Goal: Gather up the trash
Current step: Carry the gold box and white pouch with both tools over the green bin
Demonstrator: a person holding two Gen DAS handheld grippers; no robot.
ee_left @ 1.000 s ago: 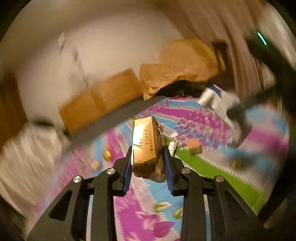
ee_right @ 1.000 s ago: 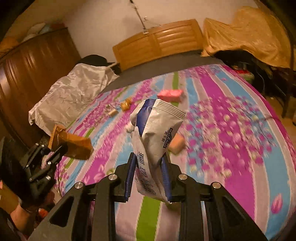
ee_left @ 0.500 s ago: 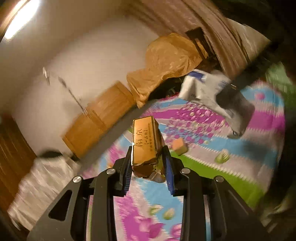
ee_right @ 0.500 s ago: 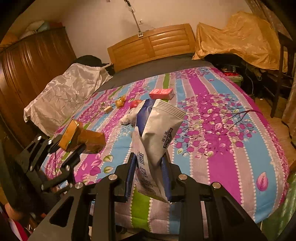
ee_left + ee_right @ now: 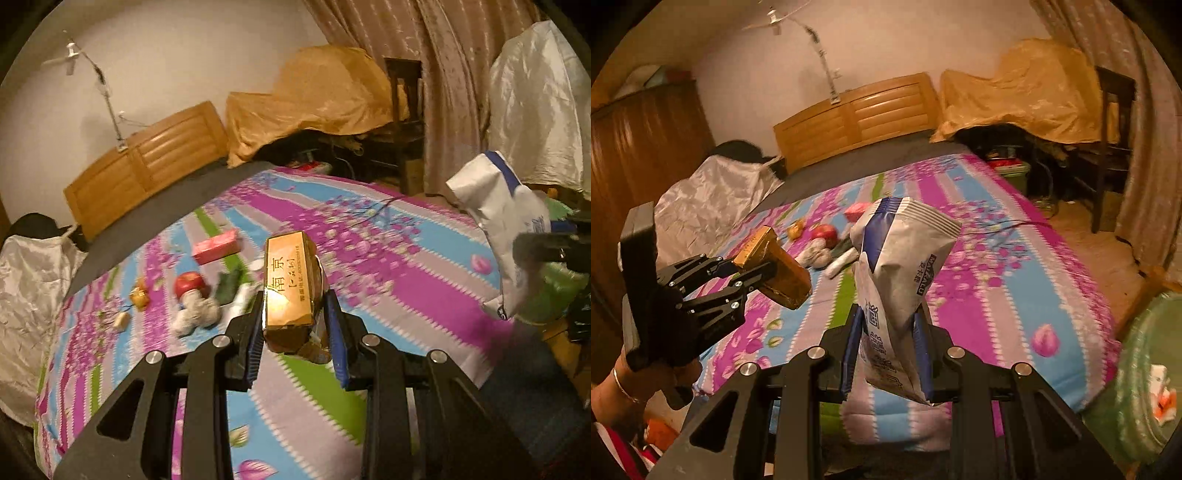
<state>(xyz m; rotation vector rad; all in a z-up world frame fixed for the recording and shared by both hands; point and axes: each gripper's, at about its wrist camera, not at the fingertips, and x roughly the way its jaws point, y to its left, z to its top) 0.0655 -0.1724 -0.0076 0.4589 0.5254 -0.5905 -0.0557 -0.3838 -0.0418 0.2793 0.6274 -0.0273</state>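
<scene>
Now both tongs carry trash above the foot edge of the bed (image 5: 1015,258). The left tongs (image 5: 295,328) pinch a gold cigarette carton (image 5: 291,284); the right tongs (image 5: 888,354) pinch a white and blue snack bag (image 5: 905,273). I judge this is the carrying step. A green bin (image 5: 1145,369) with a bag liner stands just beside the bed's right foot corner, so the next move needs to bring both items over its mouth and spread the tongs. More things, such as an apple (image 5: 189,283), lie on the bed.
</scene>
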